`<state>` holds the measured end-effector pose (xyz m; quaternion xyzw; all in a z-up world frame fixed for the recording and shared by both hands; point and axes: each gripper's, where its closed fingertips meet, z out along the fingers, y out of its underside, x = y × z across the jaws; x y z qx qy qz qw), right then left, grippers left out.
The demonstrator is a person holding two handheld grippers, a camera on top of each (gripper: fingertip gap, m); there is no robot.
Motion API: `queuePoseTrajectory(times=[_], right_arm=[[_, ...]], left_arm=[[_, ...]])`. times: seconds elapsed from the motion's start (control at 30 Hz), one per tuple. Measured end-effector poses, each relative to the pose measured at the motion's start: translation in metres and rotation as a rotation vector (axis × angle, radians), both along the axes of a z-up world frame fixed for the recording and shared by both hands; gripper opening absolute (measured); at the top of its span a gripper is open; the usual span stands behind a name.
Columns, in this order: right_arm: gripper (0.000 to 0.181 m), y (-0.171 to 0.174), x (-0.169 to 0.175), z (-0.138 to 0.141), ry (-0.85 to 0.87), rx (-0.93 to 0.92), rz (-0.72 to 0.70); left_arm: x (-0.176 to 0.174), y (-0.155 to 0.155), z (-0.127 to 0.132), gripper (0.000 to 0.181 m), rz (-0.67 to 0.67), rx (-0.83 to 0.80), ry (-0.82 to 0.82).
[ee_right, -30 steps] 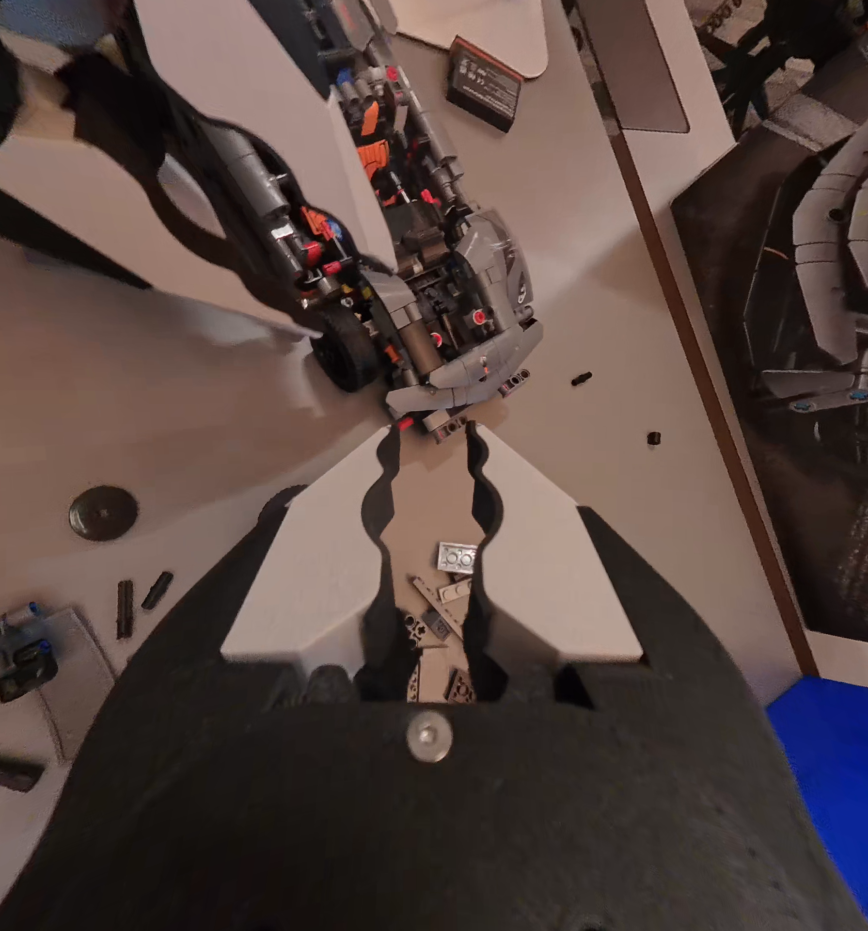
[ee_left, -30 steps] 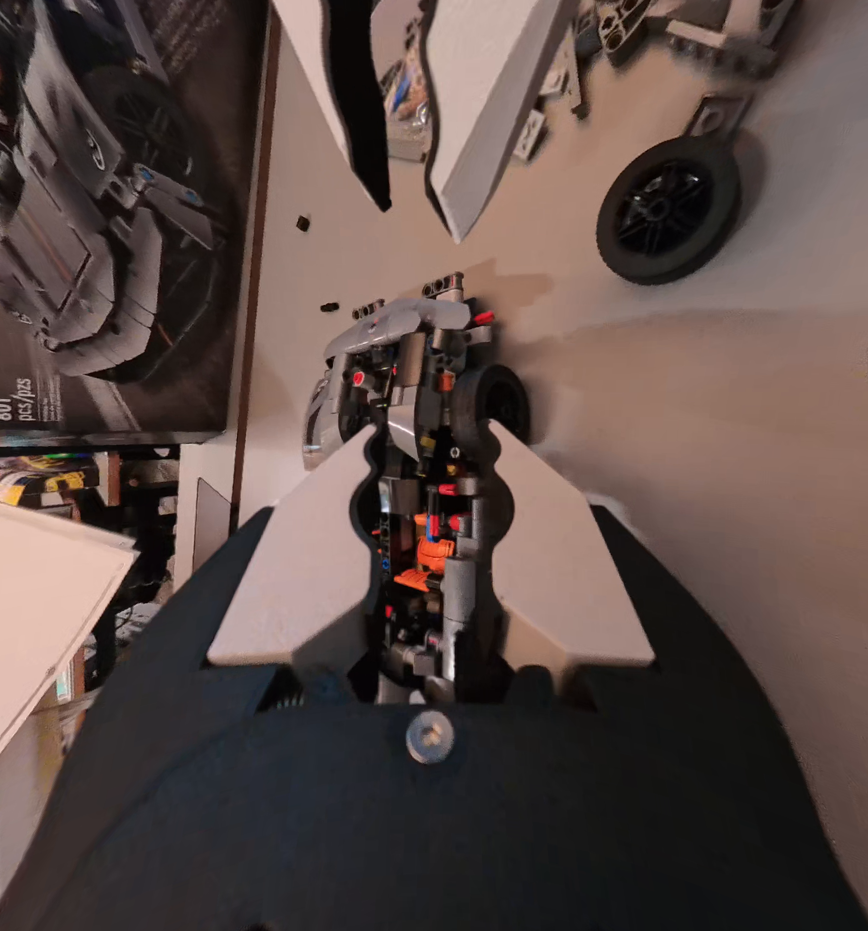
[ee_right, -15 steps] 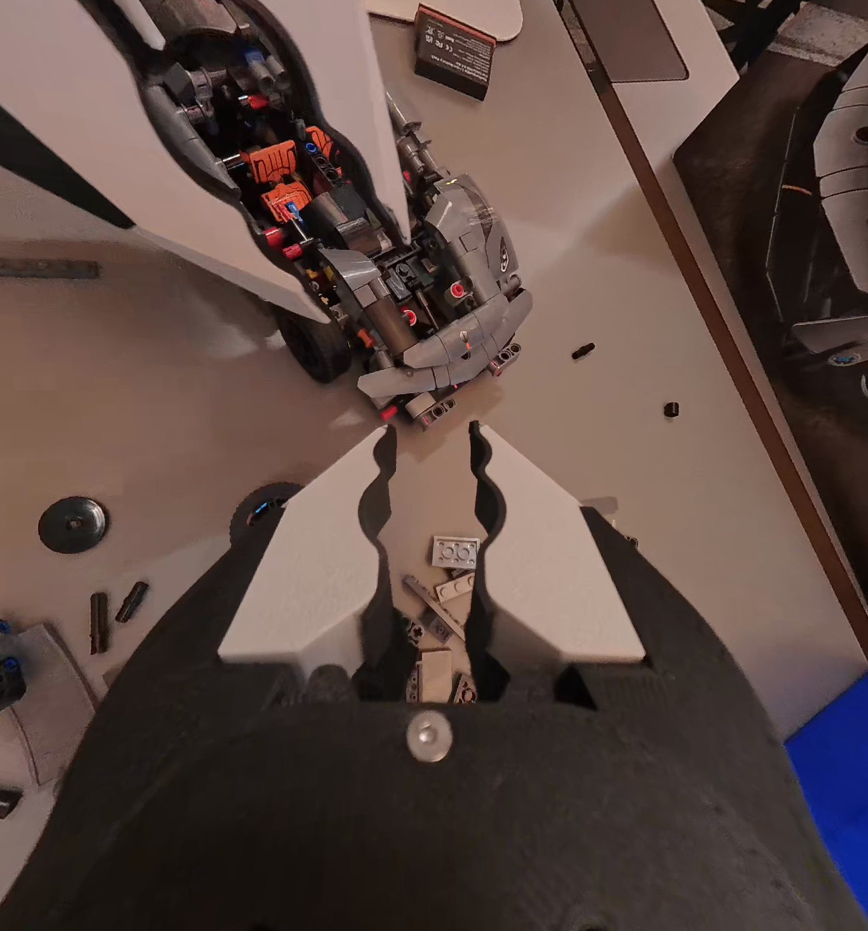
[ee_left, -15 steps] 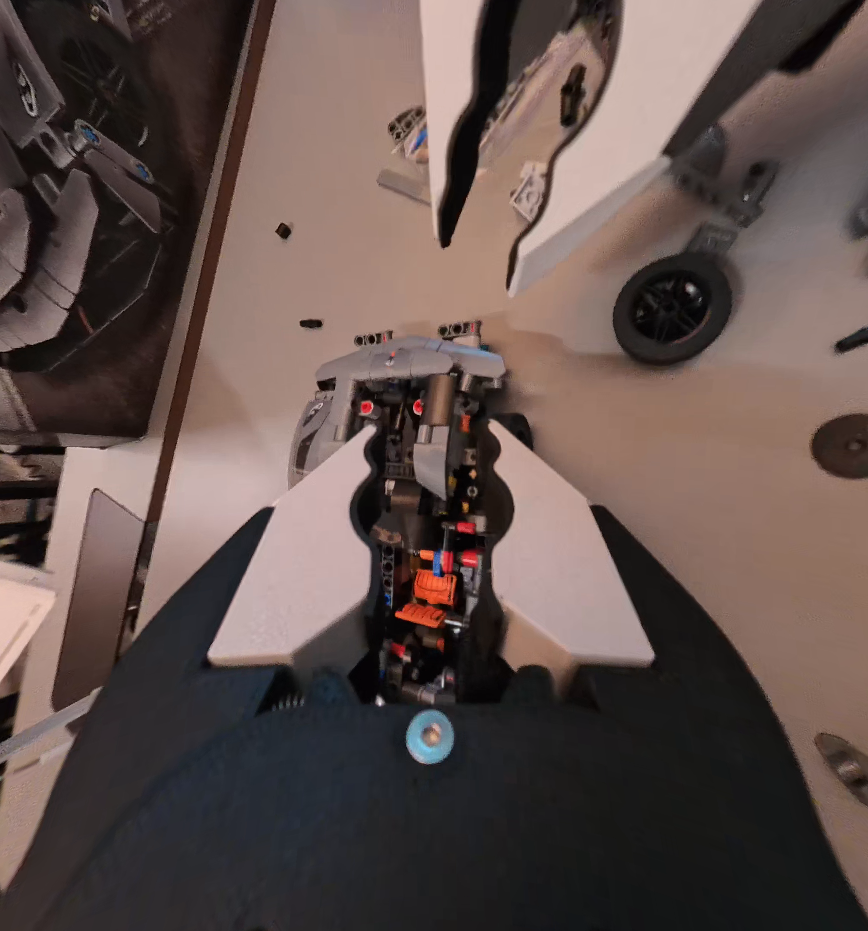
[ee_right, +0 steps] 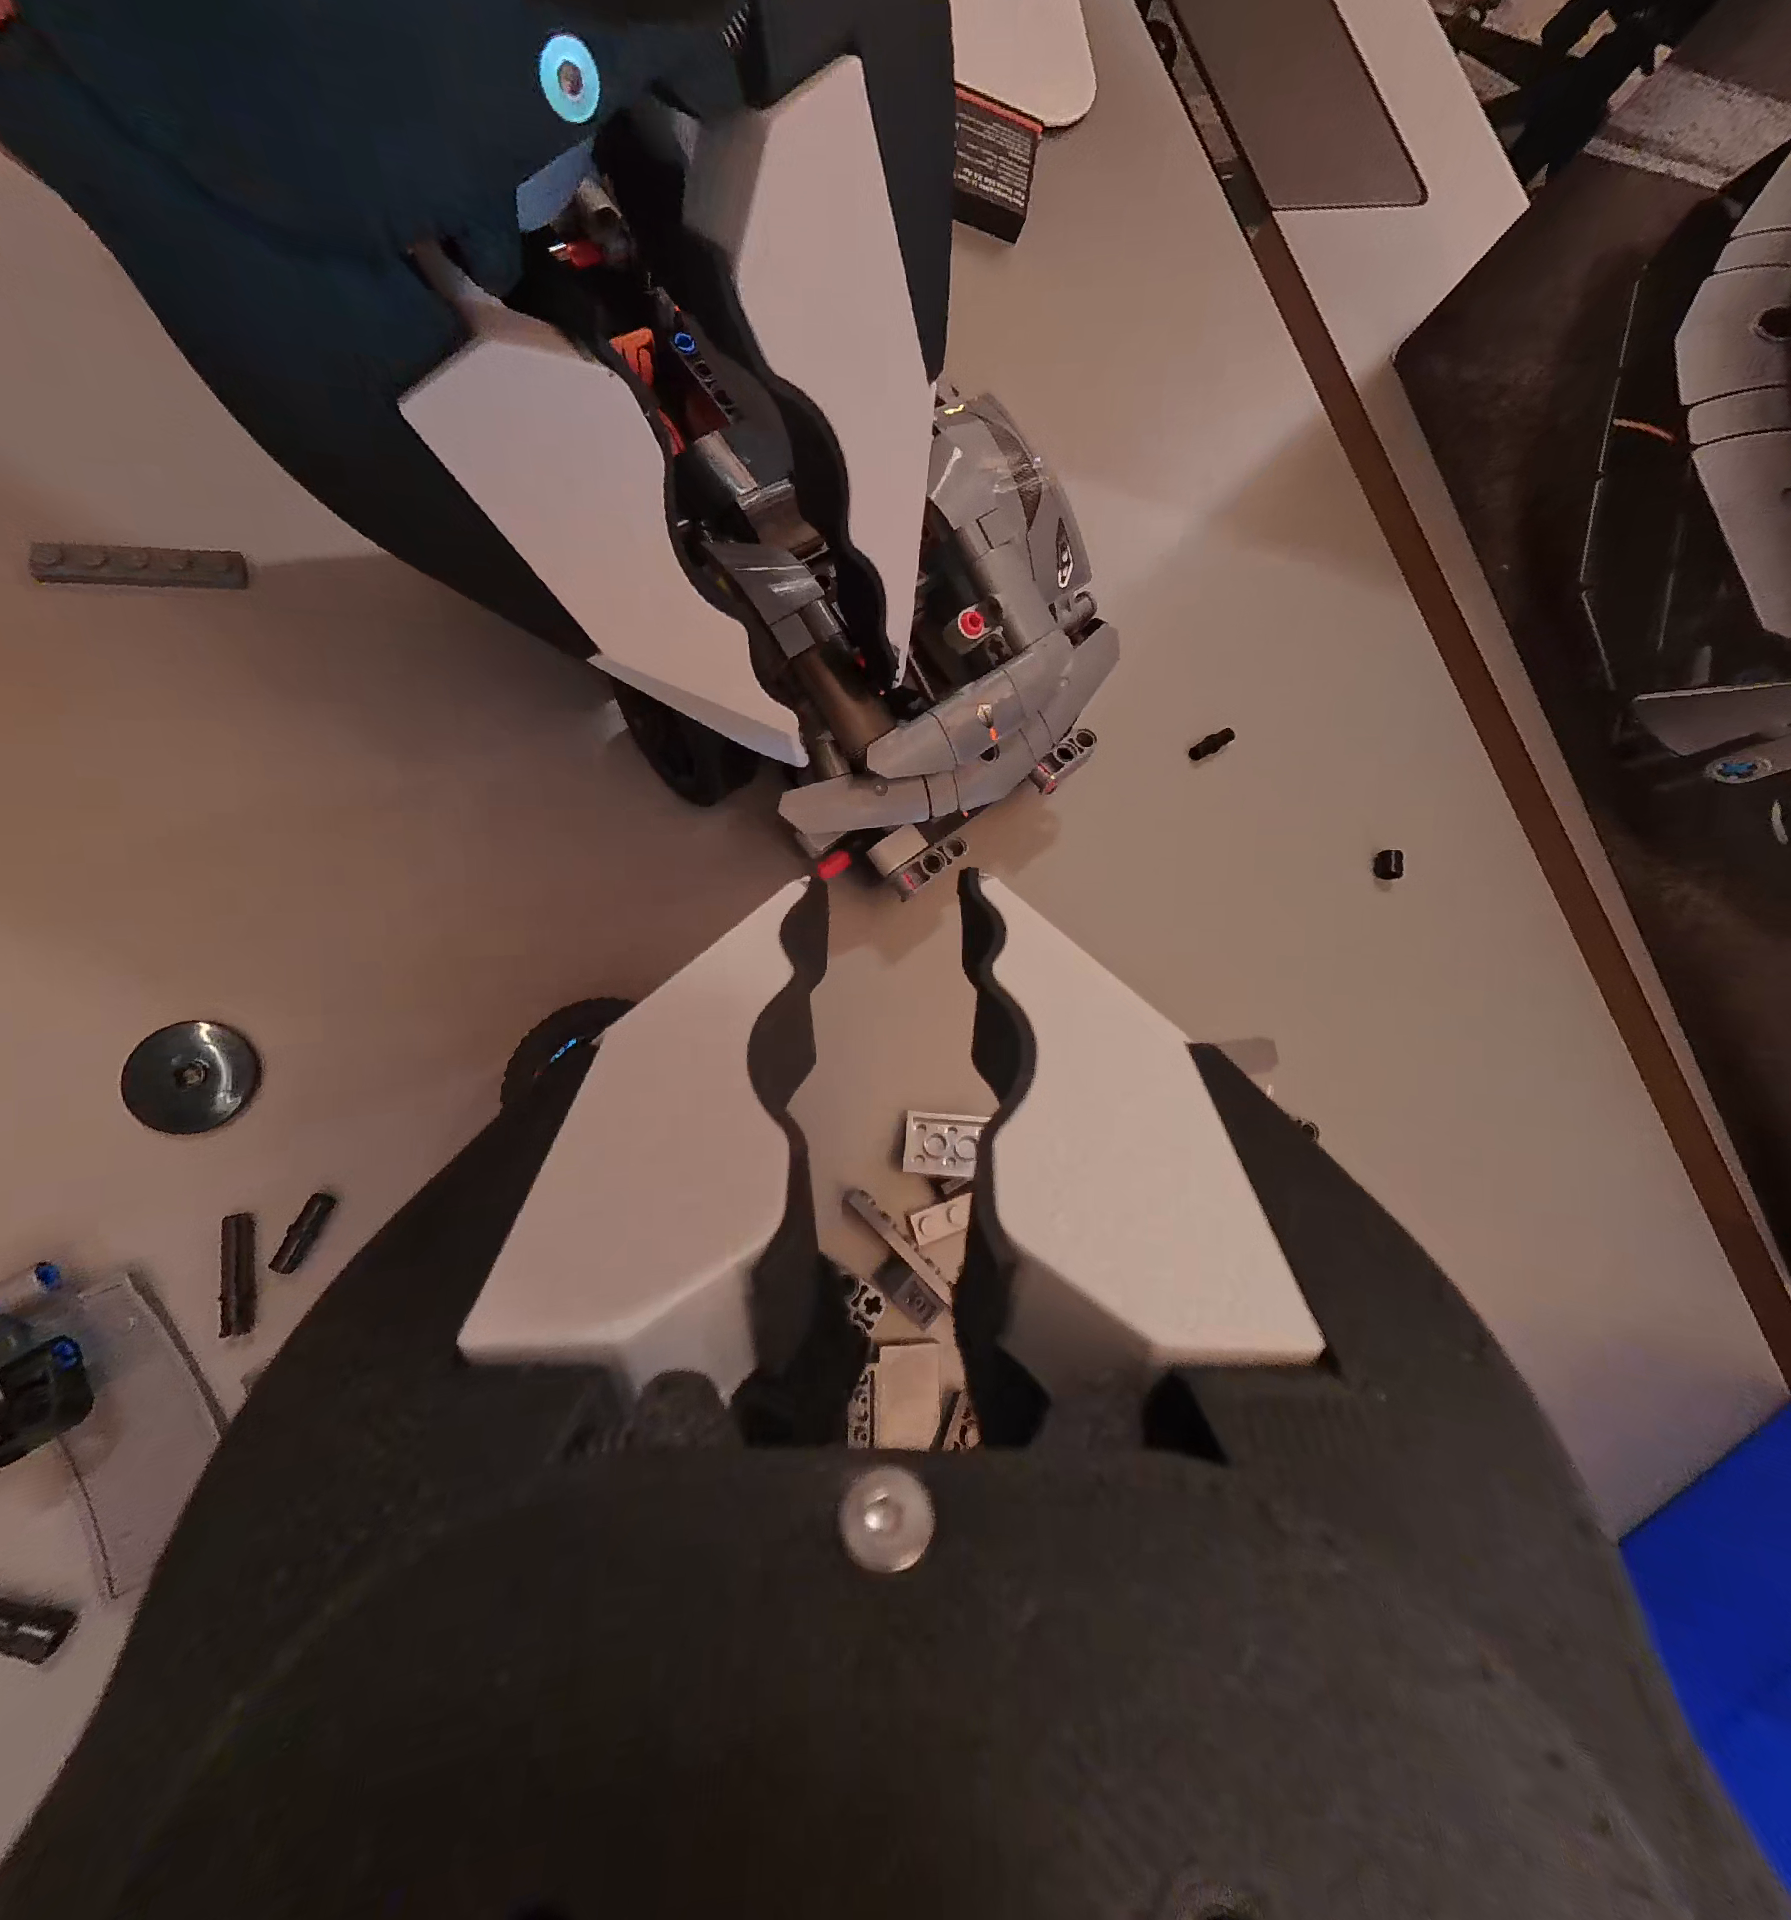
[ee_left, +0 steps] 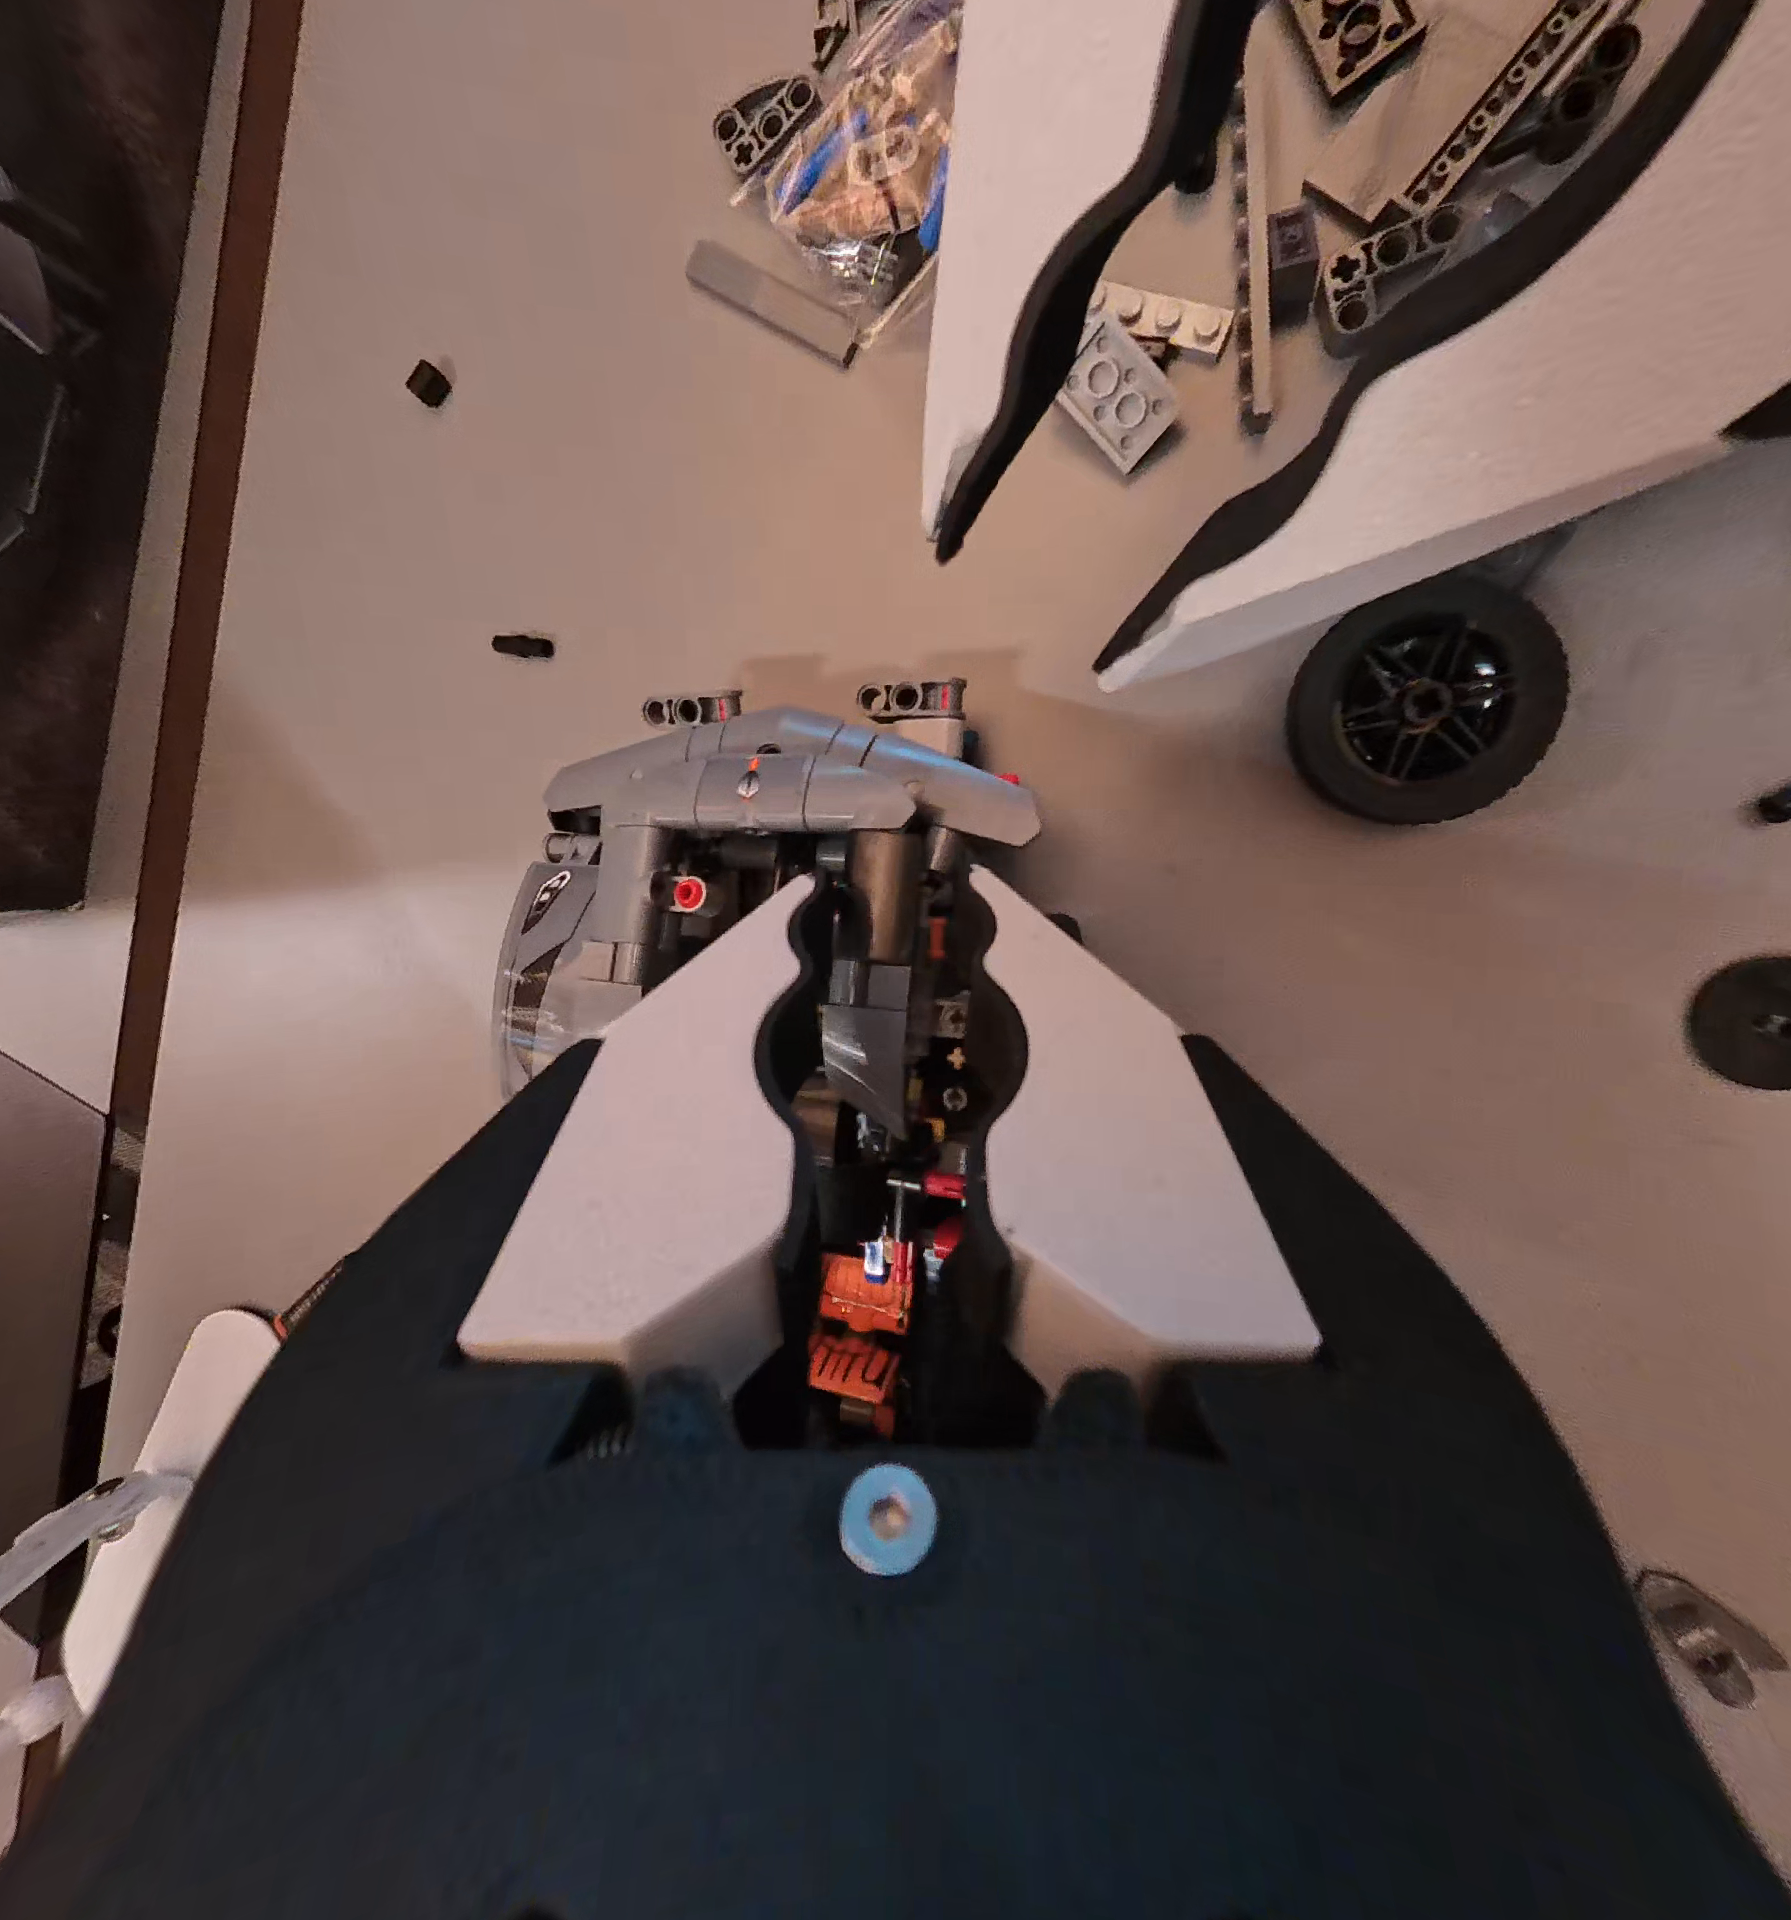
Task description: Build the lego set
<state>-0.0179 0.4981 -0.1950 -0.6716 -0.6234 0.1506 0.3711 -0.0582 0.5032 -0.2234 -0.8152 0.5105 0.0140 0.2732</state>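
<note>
A half-built grey lego car [ee_left: 766, 795] with orange and red parts inside sits between the fingers of my left gripper [ee_left: 889, 883], which is shut on its body; its nose sticks out past the fingertips. In the right wrist view the car [ee_right: 995, 727] and left gripper [ee_right: 849, 717] are at the top middle. My right gripper [ee_right: 891, 883] is open and empty, its tips just short of the car's nose. It also shows in the left wrist view [ee_left: 1021, 603] at the upper right, above a pile of grey pieces [ee_left: 1119, 390].
A loose black wheel [ee_left: 1426, 701] and a black disc [ee_left: 1774, 1023] lie to the right. Small black pins [ee_right: 1211, 744] lie near the set's dark box [ee_right: 1701, 520]. A plastic bag of parts [ee_left: 849, 177], a grey plate [ee_right: 138, 566] and a small sub-assembly [ee_right: 8, 1371] lie around. The tips of one gripper are about 5 cm away from the tips of the other. It is some 7 cm from my right tips to the loose black wheel [ee_left: 1426, 701].
My left gripper has swung round with the car, so its nose now points at my right gripper. The right gripper stays open just in front of the nose and looms closer in the left view.
</note>
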Motion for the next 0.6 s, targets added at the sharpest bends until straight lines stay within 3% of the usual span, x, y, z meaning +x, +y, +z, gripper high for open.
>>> queuePoseTrajectory(times=[0.6], right_arm=[[0.023, -0.004, -0.001, -0.002, -0.011, -0.016, 0.015]], left_arm=[[-0.012, -0.008, 0.006, 0.025, 0.004, -0.057, -0.014]])
